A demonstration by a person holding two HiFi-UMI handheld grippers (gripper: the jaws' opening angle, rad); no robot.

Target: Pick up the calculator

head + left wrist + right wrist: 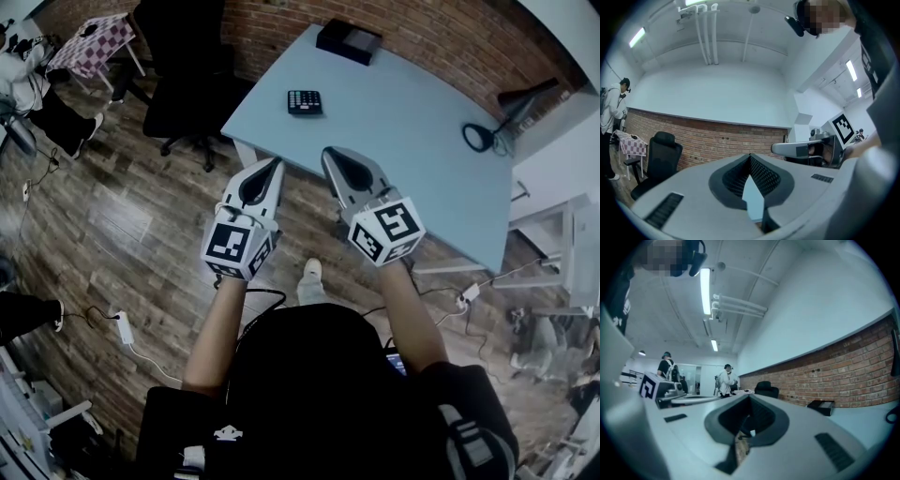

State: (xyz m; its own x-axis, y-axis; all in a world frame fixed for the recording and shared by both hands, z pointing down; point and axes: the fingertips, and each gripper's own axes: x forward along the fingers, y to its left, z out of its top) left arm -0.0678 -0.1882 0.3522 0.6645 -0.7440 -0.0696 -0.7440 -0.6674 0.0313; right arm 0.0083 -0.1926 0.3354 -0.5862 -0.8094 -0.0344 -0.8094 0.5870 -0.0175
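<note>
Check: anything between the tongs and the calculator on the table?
Nothing visible. The left tongs and the right tongs are both shut, by the near edge of the table, and bare tabletop runs from there to the calculator. The black box lies beyond it, near the far edge.
</note>
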